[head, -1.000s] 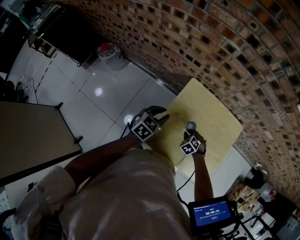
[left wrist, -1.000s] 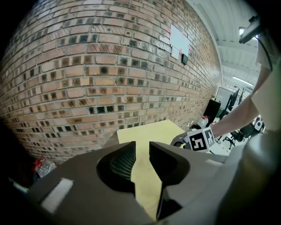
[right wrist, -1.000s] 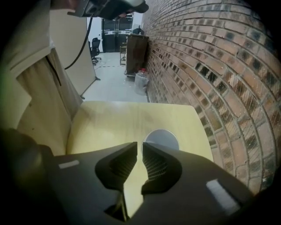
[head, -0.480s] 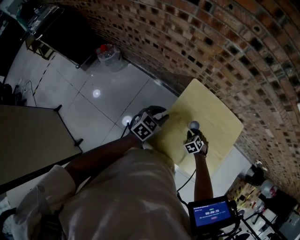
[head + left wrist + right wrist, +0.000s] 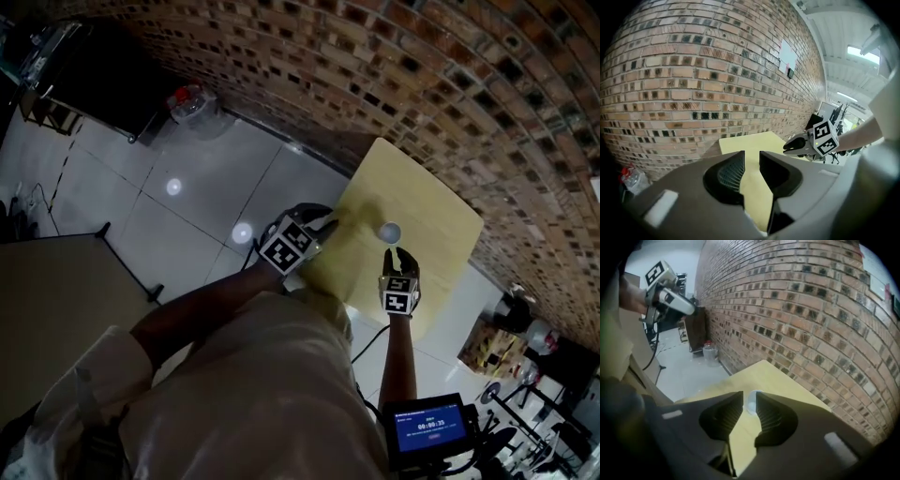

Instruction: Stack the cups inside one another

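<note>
Pale wood forms the top of the desk (image 5: pixel 439 220), which is set against a brick wall (image 5: pixel 450 84) above a grey tiled floor (image 5: pixel 187 197). A single small white cup (image 5: pixel 389 232) is seen standing upright on the desk, near the middle of its top; whether other cups are nested in it cannot be told.

The right hand-held gripper (image 5: pixel 403 255) is held over the desk's near part, just short of the cup and apart from it. In the right gripper view its jaws are released: a narrow gap is left between them and nothing is gripped, while the cup (image 5: pixel 752 401) is seen on the desk beyond the jaw tips.

The left hand-held gripper (image 5: pixel 326 223) is held at the desk's left edge. In the left gripper view its jaws are likewise released, with a narrow gap through which only bare desk (image 5: pixel 750 140) is seen. The right hand-held gripper (image 5: pixel 787 147) is seen there over the desk's right side.
</note>
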Tool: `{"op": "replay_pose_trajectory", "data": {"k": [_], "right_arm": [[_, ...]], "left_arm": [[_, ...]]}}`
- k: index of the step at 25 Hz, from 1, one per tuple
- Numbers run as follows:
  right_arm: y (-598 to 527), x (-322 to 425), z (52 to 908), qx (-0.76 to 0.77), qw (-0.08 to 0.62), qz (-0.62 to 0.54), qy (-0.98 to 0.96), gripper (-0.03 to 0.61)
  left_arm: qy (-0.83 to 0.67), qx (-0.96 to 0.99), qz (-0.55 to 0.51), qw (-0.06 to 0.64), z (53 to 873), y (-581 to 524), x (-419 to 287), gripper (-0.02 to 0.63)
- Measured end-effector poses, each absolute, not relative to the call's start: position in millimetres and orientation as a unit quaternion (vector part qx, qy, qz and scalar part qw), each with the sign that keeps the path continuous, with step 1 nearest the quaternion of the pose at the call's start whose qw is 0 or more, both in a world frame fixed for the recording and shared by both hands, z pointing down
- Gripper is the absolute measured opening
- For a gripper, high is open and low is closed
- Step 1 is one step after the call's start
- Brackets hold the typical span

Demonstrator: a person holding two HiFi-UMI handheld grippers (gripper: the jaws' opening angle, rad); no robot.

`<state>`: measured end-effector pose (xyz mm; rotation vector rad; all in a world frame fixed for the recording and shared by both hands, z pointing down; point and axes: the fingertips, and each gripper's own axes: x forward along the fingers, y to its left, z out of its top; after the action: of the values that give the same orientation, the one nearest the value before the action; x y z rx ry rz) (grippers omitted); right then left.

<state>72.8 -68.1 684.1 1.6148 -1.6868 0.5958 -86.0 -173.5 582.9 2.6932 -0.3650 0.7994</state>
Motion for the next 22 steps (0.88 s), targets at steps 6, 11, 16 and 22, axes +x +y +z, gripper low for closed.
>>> {"op": "replay_pose_trajectory", "data": {"k": [6,11,16,22], "right_arm": [[-65,72,649,0.686,0.311,0.218,-0.621,0.094],[-68,68,629,0.721,0.279,0.190,-0.605,0.094],[-61,74,609,0.746,0.260,0.174,-0.588,0.094],[-43,86,600,0.762,0.241,0.174,-0.575,0.094]], "left_arm": [[-0.073,0.948,0.265,0.160,580,-163,-93,0.117],[-0.058,0.953,0.271,0.123,582,-170,-96,0.023],[-0.033,0.952,0.267,0.146,578,-169,-71,0.079],[-0.003,0.953,0.276,0.123,572,-156,-41,0.115]]}}
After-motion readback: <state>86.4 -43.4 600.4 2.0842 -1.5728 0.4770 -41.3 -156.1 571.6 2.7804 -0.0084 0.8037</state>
